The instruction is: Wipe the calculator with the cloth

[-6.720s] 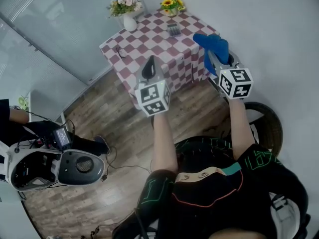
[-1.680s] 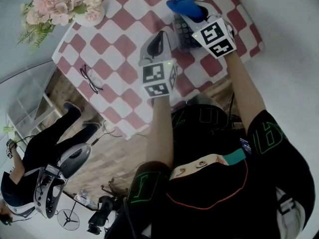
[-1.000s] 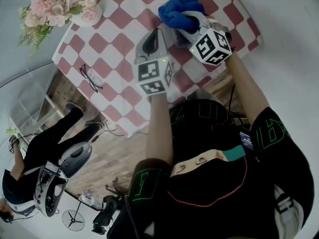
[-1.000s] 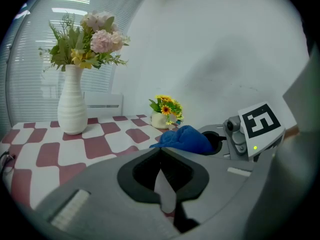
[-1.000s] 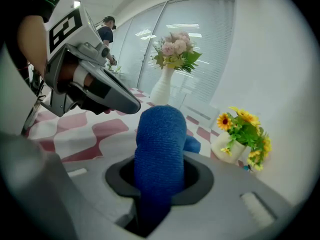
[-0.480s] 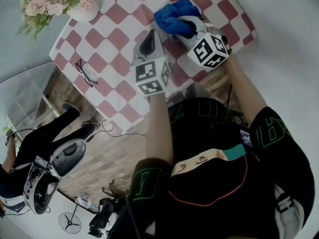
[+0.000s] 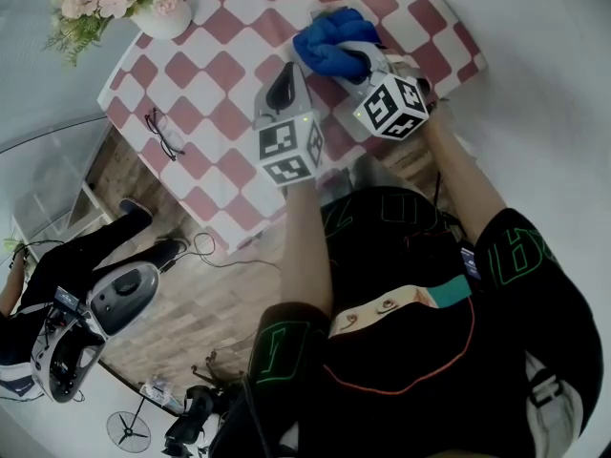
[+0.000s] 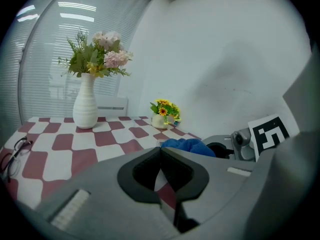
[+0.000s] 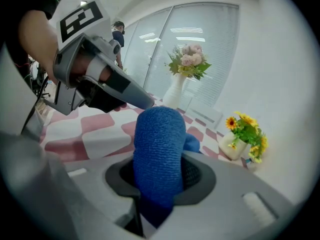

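Cloth [image 7: 327, 42], blue, bunched, is clamped between the jaws of the right gripper [image 7: 346, 55] at upper centre of the head view. In the right gripper view the cloth [image 9: 159, 149] fills the jaw gap and stands up in a thick roll. It presses down on the red-and-white checked bench [image 7: 234, 70]. The calculator is not plainly seen and probably lies under the cloth.

The left gripper [image 7: 285, 72] sits just left of the right one, over the bench. Its jaws are together with nothing between them, as the left gripper view [image 8: 160, 150] confirms. Whether its tip touches the bench cannot be told.

A white vase of pink flowers [image 7: 160, 15] stands at the upper left of the bench. Glasses [image 7: 164, 134] lie near the left edge. A small pot of yellow flowers [image 8: 163, 115] stands at the far side by the wall.
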A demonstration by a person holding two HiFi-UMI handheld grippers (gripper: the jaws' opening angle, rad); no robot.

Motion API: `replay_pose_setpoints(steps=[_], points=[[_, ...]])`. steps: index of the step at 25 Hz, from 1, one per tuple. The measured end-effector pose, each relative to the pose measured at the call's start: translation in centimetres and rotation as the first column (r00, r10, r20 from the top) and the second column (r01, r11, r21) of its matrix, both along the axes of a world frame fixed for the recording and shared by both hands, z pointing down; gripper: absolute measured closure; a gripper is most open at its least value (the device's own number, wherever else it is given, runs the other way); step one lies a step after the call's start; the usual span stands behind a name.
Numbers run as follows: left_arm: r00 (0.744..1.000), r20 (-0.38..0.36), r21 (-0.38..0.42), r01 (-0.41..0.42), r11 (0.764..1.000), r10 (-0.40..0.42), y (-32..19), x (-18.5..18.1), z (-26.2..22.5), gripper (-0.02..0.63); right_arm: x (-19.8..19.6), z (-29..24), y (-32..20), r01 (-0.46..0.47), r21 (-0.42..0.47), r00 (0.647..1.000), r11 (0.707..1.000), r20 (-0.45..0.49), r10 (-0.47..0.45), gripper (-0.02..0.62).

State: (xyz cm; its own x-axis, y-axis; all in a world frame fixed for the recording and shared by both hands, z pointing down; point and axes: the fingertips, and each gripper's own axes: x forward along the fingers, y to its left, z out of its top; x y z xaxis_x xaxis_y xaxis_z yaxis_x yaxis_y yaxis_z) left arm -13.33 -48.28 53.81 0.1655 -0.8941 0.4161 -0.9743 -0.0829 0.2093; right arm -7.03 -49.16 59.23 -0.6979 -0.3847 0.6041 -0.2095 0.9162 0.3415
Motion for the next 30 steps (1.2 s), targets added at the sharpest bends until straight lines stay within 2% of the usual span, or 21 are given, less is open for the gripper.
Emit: replay_pose_setpoints(steps=[8, 13, 17, 21, 24, 27, 30], points=[[1.0, -0.002, 0.013, 0.003, 1.0, -0.003, 1.0, 0.8, -0.3, 0.595, 0.3, 0.2, 2.4, 0.036, -0.005, 0.999, 0.999, -0.027, -0.036, 0.476], [1.0, -0.005, 0.024, 0.013, 1.0, -0.013, 1.9, 1.2, -0.6, 0.595, 0.9, 0.4, 4.3, 0.052, -0.121, 0.998, 0.991, -0.024, -0.056, 0.476], [1.0, -0.005, 0.036, 0.024, 0.999, -0.024, 2.6, 1.3, -1.0, 0.595, 1.4, 0.2, 6.3, 0.067, -0.238, 0.997, 0.969, -0.006, -0.071, 0.476], [0.999, -0.002, 0.065, 0.039, 0.997, -0.039, 2.8, 1.2, -2.1, 0.595, 2.4, -2.0, 6.5, 0.019, -0.295, 0.996, 0.955, 0.085, 0.006, 0.476], [0.999, 0.003, 0.079, 0.038, 0.996, -0.038, 3.3, 1.6, -2.8, 0.595, 3.7, -4.4, 6.1, -0.028, -0.31, 0.978, 0.95, 0.189, 0.091, 0.476], [1.0, 0.017, 0.103, 0.021, 0.994, -0.023, 3.5, 2.1, -4.0, 0.595, 5.4, -7.6, 4.9, -0.075, -0.32, 0.938, 0.944, 0.299, 0.176, 0.476], [0.999, 0.041, 0.145, 0.001, 0.989, -0.007, 3.0, 2.5, -5.8, 0.595, 7.5, -10.7, 3.1, -0.133, -0.332, 0.868, 0.934, 0.416, 0.272, 0.476]])
